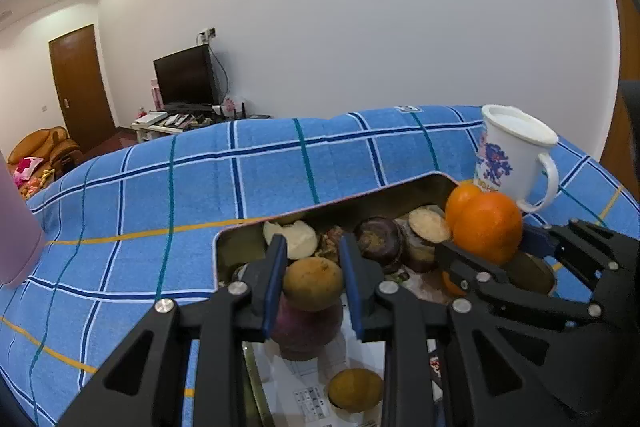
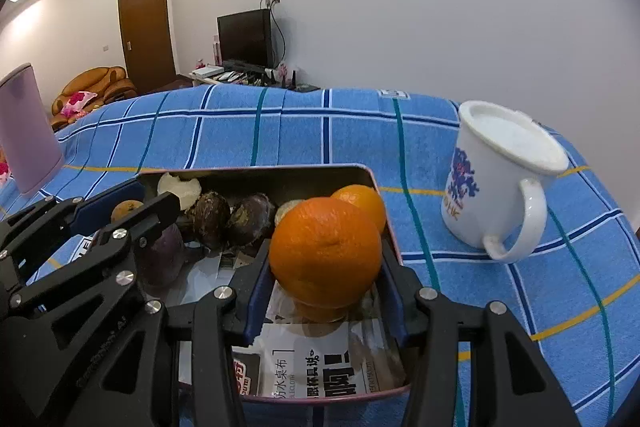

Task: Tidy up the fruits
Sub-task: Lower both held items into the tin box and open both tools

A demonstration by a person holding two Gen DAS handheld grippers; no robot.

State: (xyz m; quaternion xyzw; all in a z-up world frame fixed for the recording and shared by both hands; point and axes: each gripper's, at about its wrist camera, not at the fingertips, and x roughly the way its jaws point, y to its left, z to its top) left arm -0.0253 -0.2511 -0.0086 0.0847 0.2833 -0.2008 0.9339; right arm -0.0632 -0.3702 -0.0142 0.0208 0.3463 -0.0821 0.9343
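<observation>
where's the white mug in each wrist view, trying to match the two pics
Left wrist view: the white mug stands at the right edge on the blue checked cloth, just behind the orange held by the right gripper.
Right wrist view: the mug stands right of centre, beside the tin.
Shared landmark: the tin's far right corner.

I read the tin (image 2: pixel 372 183) as thin metal with a dull brass-toned sheen inside. Tablecloth (image 2: pixel 280 131) is matt woven cloth. Mug (image 2: pixel 496 187) looks like glossy enamel or ceramic. Orange (image 2: pixel 325 251) skin is pebbled and semi-gloss. The printed packet (image 2: pixel 304 363) is probably glossy plastic.
</observation>
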